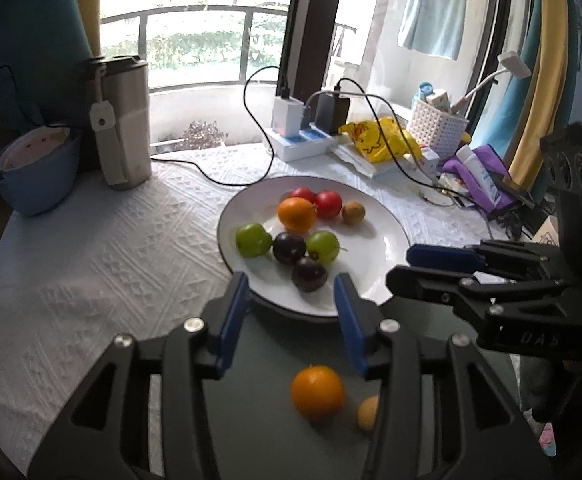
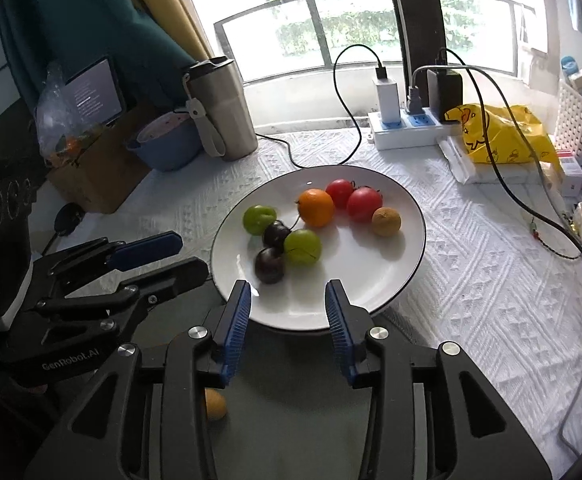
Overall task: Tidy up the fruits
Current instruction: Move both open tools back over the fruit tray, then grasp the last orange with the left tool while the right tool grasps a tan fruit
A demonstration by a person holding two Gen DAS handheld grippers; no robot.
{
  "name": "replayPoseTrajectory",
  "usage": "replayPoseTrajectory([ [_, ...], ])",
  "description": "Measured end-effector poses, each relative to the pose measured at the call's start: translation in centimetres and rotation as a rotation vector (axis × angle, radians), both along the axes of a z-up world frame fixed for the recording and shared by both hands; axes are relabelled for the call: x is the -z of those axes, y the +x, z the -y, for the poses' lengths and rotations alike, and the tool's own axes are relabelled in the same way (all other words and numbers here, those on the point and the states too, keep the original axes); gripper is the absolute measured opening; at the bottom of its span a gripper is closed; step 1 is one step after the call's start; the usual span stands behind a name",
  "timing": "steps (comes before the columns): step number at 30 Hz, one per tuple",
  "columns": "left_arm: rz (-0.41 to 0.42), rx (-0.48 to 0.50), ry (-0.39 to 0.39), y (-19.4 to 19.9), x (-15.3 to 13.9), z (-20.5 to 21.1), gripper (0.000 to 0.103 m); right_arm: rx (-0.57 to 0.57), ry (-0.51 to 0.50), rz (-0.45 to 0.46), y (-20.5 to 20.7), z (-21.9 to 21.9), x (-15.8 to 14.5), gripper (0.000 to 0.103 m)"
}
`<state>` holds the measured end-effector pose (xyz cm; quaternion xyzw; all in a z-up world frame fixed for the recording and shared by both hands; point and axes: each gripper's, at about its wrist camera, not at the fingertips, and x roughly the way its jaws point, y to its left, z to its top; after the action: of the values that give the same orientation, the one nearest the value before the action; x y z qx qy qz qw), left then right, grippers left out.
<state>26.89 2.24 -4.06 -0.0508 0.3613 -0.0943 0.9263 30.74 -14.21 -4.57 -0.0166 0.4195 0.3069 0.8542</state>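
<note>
Over on the left a steel tumbler (image 2: 223, 108) stands beside a blue bowl (image 2: 167, 144), both well clear of the action. Then the left gripper (image 1: 291, 294), fingers wide apart and holding nothing, hovers at the near rim of the white plate (image 2: 391, 280). Below it, off the plate on a dark mat, sit a loose orange (image 1: 318, 392) and a small tan fruit (image 1: 368, 413) — these look like the ones left to sort.

On the plate the fruit is grouped: green plums (image 2: 259, 219), dark plums (image 2: 269, 265), a second orange (image 2: 316, 207), two tomatoes (image 2: 364, 204), and a brown kiwi-like fruit (image 2: 386, 221) at the right. The right gripper (image 2: 287, 300) hangs at the same near rim, fingers also spread and empty.

Here's the worry — both grippers crowd the same edge, close enough that one reaching in could knock the other. The plate's near rim appears to overlap the mat, so a downward nudge there might tip it and send round fruit rolling. The loose orange will roll from a glancing touch, too. Further right, black charger cables (image 2: 531, 184) trail across the tabletop (image 2: 491, 280) from the power strip (image 2: 407, 130); a wide swing could snag one.
</note>
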Motion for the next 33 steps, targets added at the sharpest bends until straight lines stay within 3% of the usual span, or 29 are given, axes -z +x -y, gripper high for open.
replayPoseTrajectory([
  [12,0.025,-0.009,-0.018,-3.8,-0.1,-0.7,0.046,-0.029,-0.019,0.003,-3.9,-1.0,0.1,0.041],
  [33,-0.016,-0.035,-0.047,-8.1,3.3,-2.1,0.047,-0.052,-0.073,-0.032,-8.0,-2.9,4.7,0.04],
])
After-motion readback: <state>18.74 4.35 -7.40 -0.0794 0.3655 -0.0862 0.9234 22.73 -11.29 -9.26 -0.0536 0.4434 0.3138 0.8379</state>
